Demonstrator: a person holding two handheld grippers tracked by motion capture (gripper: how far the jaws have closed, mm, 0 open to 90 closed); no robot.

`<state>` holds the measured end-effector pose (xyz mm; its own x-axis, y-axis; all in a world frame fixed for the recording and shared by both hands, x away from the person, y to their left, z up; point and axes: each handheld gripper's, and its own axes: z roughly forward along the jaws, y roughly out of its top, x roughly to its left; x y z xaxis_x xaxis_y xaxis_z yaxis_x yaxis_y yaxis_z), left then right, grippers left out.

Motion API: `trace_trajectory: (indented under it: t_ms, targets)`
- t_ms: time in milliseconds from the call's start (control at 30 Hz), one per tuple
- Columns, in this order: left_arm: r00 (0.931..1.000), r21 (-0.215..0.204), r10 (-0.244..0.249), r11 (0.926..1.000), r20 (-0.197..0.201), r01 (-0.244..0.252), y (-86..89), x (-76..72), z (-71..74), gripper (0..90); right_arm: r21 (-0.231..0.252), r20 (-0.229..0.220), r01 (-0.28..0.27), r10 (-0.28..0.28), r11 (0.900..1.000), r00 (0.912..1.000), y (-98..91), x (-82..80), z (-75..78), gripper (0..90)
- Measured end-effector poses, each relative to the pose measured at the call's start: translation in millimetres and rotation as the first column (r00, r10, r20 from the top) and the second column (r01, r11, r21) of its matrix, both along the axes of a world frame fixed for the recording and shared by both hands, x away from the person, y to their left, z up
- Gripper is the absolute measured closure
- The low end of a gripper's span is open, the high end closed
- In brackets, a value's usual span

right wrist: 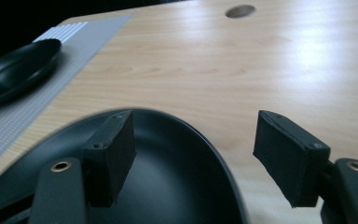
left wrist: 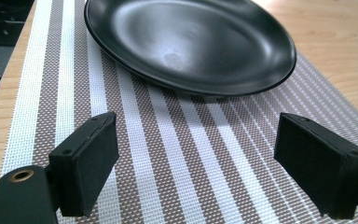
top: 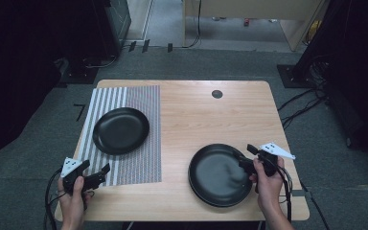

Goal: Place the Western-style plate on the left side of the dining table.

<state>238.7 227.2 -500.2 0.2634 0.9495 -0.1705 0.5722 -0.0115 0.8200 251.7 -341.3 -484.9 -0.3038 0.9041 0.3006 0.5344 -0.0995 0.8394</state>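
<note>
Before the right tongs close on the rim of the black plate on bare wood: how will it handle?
The near black plate looks rigid, so it probably won't flex. Its smooth, glossy surface and thin sloped rim suggest it may slip in the right tongs, which stand open straddling the rim. On the bare wooden table it would likely slide if pushed, not tip.

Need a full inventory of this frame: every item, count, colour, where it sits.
Plate on mat: 1, black, on the striped mat at the table's left.
Plate on bare wood: 1, black, near right of the table, right gripper's jaws at its right rim.
Placemat: 1, brown and white striped, left part of the table.
Table: 1, light wood, with a dark round hole near the far edge.
Cables: several, black, on the grey floor right of the table.
Left gripper: 1, black, open, over the mat's near edge.
Right gripper: 1, black, open, nothing clamped.
Hands: 2, left hand, right hand.
</note>
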Motion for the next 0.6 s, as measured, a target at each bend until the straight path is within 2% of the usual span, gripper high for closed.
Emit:
trace_trajectory:
  t_ms: [67,367,500,600]
  targets:
    - [1.0,0.017,0.0,0.9999,0.001,0.0,-1.2,-0.1,-1.1,13.5,0.003,-0.008,0.014,-0.014,0.9999,0.9999,-9.3,-5.4,-4.8,28.5]
    - [0.9997,0.036,0.015,0.9993,-0.018,-0.015,-0.2,-1.7,-4.1,13.5,-0.021,-0.042,0.065,-0.065,0.9977,0.997,-39.9,-25.7,-20.9,28.5]
    - [0.9991,0.061,0.024,0.9979,-0.036,-0.021,0.2,-3.4,-5.7,13.5,-0.03,-0.056,0.084,-0.086,0.996,0.9948,-50.6,-32.0,-26.0,28.5]
    - [0.9984,0.105,0.039,0.9938,-0.041,-0.034,0.4,-5.9,-7.6,13.4,-0.042,-0.064,0.098,-0.1,0.9944,0.9929,-58.1,-36.9,-28.3,28.4]
